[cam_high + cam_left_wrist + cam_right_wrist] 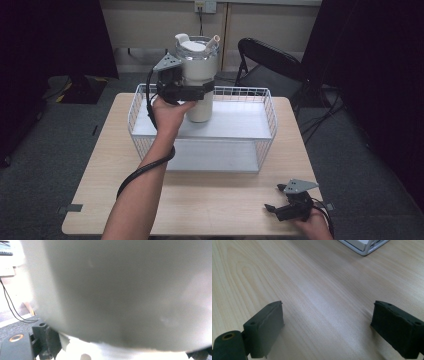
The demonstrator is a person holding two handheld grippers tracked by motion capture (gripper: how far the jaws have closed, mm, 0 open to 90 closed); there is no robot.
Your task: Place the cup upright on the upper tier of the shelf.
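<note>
While the white lidded tumbler (199,75) is held upright above the left end of the wire basket (267,107), its base sits clear of the basket's white floor, near the back-left corner. Lid on, white, with a raised spout at one side and a pale straw stub at the other. Left gripper (200,92) clamped across the tumbler's body about mid-height, jaws on either side, hand behind it, cable looping down along the forearm. In the left gripper view the tumbler wall (125,290) sits right against the camera, grey and blurred, paler toward the bottom.

Basket stands on the wooden table (210,200), toward the far edge, roughly centred between left and right edges.

Right gripper (271,209) rests low near the table's near right corner, well apart from the basket. Right gripper view: jaws spread wide, nothing between them but bare wood grain; a corner of the basket (364,246) at the top.
</note>
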